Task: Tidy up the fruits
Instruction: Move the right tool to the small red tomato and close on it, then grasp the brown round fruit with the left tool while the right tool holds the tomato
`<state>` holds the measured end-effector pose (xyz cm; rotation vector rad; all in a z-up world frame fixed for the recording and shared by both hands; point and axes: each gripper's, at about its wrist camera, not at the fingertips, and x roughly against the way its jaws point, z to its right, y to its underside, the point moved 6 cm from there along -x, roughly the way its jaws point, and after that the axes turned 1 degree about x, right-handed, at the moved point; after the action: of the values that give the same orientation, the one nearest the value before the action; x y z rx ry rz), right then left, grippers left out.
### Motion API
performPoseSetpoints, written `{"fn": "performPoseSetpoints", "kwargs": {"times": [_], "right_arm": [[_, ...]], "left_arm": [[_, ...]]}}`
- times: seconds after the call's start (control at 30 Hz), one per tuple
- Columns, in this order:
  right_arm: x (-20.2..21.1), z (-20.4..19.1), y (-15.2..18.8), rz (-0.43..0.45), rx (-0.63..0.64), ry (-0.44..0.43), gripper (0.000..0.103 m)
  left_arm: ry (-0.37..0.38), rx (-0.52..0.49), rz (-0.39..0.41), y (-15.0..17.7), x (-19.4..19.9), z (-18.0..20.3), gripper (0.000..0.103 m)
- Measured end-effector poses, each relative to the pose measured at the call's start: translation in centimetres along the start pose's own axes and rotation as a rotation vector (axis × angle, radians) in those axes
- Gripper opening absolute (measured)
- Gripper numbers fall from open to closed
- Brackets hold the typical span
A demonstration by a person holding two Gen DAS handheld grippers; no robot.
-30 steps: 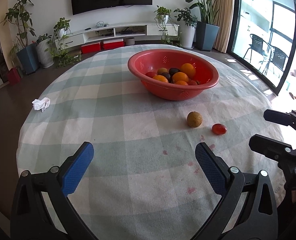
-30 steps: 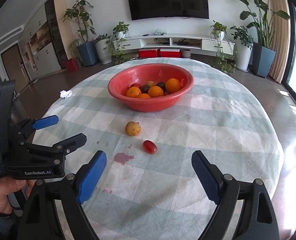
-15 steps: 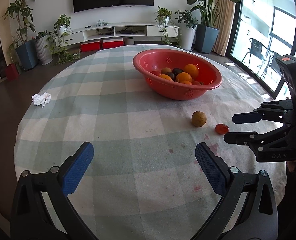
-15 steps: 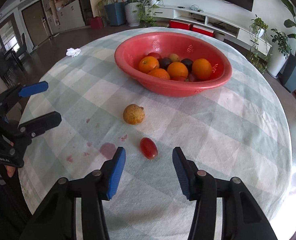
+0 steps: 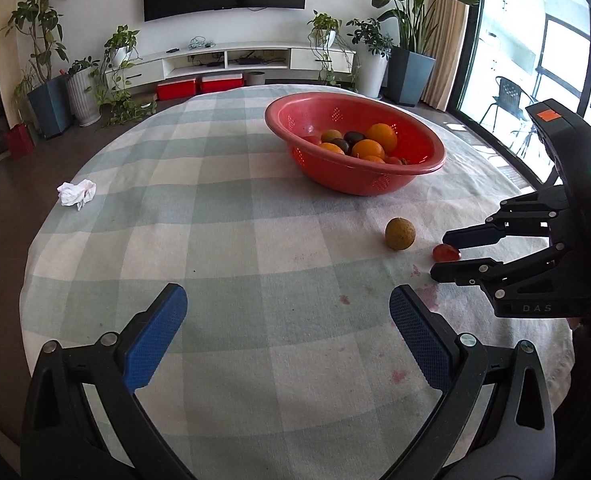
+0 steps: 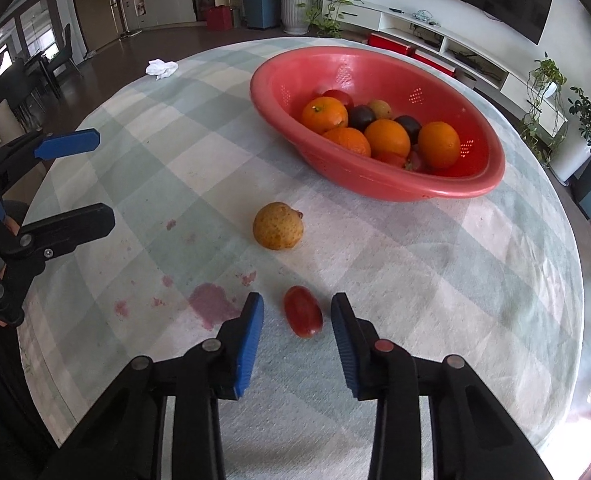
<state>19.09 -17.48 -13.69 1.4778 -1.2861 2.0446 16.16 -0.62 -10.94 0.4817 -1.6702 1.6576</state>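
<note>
A small red tomato (image 6: 302, 317) lies on the checked tablecloth between the blue pads of my right gripper (image 6: 297, 305). The jaws are closing around it, with a gap still showing on each side. In the left wrist view the same tomato (image 5: 446, 253) sits between the right gripper's fingers (image 5: 473, 237). A round yellow-brown fruit (image 6: 278, 225) rests just beyond it. The red bowl (image 6: 447, 190) farther back holds several oranges and dark fruits. My left gripper (image 5: 287, 312) hovers open over bare cloth with nothing in it.
A crumpled white tissue (image 5: 77, 193) lies near the table's left edge. Pink stains (image 6: 211, 304) mark the cloth by the tomato. The round table's edge drops off close on the right. Potted plants and a low TV shelf stand behind the table.
My right gripper has come forward and down over the tomato, rolled, and its jaws have narrowed from wide to close on both sides of it. The left gripper has stayed put.
</note>
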Motion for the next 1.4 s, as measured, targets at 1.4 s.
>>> {"fn": "performPoseSetpoints", "kwargs": {"times": [1.4], "right_arm": [[7.3, 3.0, 2.9, 0.186, -0.270, -0.009, 0.021]], "left_arm": [[0.074, -0.143, -0.117, -3.9, -8.1, 6.8, 0.102]]}}
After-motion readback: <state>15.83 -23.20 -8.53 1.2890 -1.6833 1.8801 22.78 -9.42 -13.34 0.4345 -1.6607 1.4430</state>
